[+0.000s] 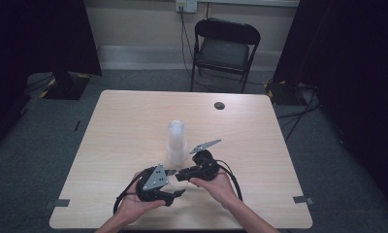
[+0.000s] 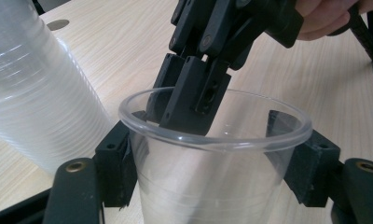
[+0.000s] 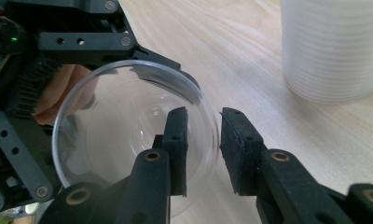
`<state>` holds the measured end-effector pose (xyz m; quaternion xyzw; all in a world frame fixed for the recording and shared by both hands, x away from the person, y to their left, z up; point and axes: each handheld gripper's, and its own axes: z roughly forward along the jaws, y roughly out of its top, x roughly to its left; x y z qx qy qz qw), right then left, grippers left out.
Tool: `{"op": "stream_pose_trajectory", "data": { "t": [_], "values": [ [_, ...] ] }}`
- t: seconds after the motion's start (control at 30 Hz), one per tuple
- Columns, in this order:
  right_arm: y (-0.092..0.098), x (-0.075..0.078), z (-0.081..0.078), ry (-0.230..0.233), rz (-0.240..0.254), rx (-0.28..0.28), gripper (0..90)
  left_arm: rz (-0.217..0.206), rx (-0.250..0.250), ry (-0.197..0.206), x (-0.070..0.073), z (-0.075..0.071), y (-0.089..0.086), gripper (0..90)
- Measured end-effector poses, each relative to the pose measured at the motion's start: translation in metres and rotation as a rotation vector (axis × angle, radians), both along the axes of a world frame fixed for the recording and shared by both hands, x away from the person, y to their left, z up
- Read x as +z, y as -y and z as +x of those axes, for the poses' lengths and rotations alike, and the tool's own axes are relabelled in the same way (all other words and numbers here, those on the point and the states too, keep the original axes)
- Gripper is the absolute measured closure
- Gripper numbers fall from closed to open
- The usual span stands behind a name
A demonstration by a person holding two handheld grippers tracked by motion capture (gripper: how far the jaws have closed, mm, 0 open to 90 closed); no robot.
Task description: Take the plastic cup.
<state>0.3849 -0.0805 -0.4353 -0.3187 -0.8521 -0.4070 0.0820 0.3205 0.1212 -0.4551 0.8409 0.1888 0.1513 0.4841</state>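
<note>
Near table edge: left claw (image 2: 212, 163) clamps clear cup (image 2: 212, 177); right claw (image 3: 203, 149) straddles rim

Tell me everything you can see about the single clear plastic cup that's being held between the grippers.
The clear plastic cup is a thin, see-through tumbler with a rolled rim and faint ridges on its wall, empty inside. It stands upright beside the stack of cups, its mouth open. The left gripper clamps its wall from outside, one pad on each side just below the rim. The right gripper straddles the rim, one jaw inside the cup and one outside, with a small gap showing, so it does not seem to pinch.
</note>
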Motion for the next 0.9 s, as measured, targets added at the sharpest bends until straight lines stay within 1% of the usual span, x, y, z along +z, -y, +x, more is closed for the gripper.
{"op": "stream_pose_trajectory", "data": {
  "t": [0.1, 0.13, 0.17, 0.27, 0.33, 0.4, 0.47, 0.53, 0.57, 0.67, 0.7, 0.73, 0.77, 0.83, 0.9],
  "values": [
    [0.001, 0.002, 0.000, 0.017, 0.005, -0.006, 71.9, -0.006, 0.012, -0.006, 0.000, 0.001, -0.001, 30.3],
    [0.002, 0.002, 0.000, 0.024, 0.002, -0.007, 71.9, 0.002, 0.012, -0.006, 0.001, 0.002, -0.002, 30.3],
    [0.002, 0.003, 0.000, 0.030, 0.005, -0.009, 72.0, -0.001, 0.015, -0.009, 0.001, 0.002, -0.002, 30.3],
    [0.004, 0.005, -0.001, 0.042, 0.014, -0.012, 72.1, 0.009, 0.020, -0.008, 0.001, 0.002, -0.004, 30.2],
    [0.005, 0.006, -0.001, 0.045, 0.020, -0.013, 72.2, -0.009, 0.028, -0.016, 0.001, 0.003, -0.004, 30.3],
    [0.006, 0.007, -0.001, 0.050, 0.027, -0.015, 72.2, -0.008, 0.033, -0.018, 0.001, 0.003, -0.005, 30.2],
    [0.007, 0.008, -0.001, 0.057, 0.036, -0.018, 72.2, -0.016, 0.040, -0.019, 0.001, 0.004, -0.006, 30.3],
    [0.007, 0.009, -0.002, 0.065, 0.046, -0.022, 72.2, -0.013, 0.048, -0.022, 0.002, 0.005, -0.009, 30.2],
    [0.008, 0.010, -0.002, 0.070, 0.050, -0.025, 72.1, -0.022, 0.059, -0.027, 0.002, 0.006, -0.010, 30.3],
    [0.009, 0.012, -0.002, 0.081, 0.068, -0.028, 72.0, -0.032, 0.071, -0.029, 0.002, 0.007, -0.013, 30.2],
    [0.009, 0.012, -0.002, 0.084, 0.068, -0.027, 72.2, -0.041, 0.076, -0.033, 0.002, 0.007, -0.013, 30.2],
    [0.009, 0.013, -0.003, 0.088, 0.069, -0.026, 72.2, -0.034, 0.080, -0.026, 0.002, 0.007, -0.016, 30.1],
    [0.010, 0.014, -0.004, 0.098, 0.074, -0.029, 72.1, -0.042, 0.088, -0.030, 0.002, 0.007, -0.017, 30.0],
    [0.011, 0.015, -0.004, 0.106, 0.086, -0.036, 72.0, -0.070, 0.107, -0.037, 0.001, 0.007, -0.020, 29.9],
    [0.012, 0.017, -0.005, 0.113, 0.096, -0.038, 71.9, -0.083, 0.118, -0.043, 0.002, 0.007, -0.023, 29.9]
  ]
}}
